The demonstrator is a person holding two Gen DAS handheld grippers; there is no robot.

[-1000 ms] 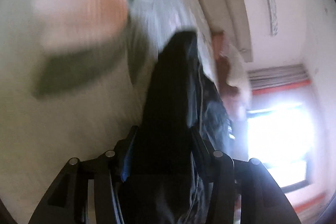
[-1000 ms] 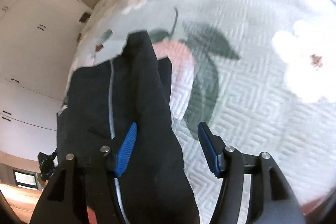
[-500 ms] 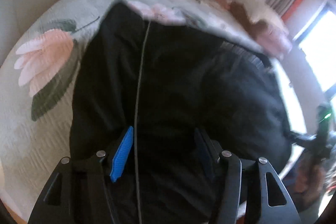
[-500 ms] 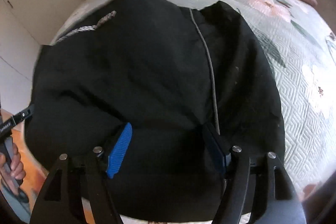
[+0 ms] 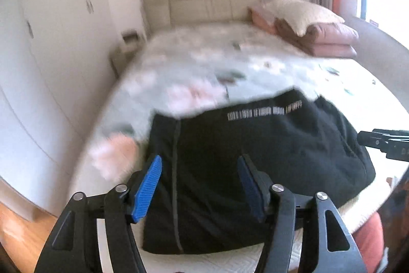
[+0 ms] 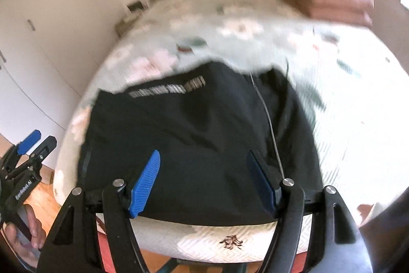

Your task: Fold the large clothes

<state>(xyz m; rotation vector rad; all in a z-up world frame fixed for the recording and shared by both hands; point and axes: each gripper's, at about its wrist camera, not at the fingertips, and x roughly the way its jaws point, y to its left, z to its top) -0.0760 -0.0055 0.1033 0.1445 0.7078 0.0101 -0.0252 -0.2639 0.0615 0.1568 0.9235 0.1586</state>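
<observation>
While our left gripper (image 5: 199,186) and right gripper (image 6: 204,181) have just been opening and now gape empty, the black garment (image 5: 255,157) lies folded at the bed's (image 5: 204,73) near edge. Only the right view shows a hand (image 6: 30,229).

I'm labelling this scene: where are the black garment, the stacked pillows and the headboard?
black garment (image 5: 255,157), left wrist view, middle of fabric
stacked pillows (image 5: 329,40), left wrist view, pink pillow
headboard (image 5: 219,1), left wrist view, centre panel
</observation>
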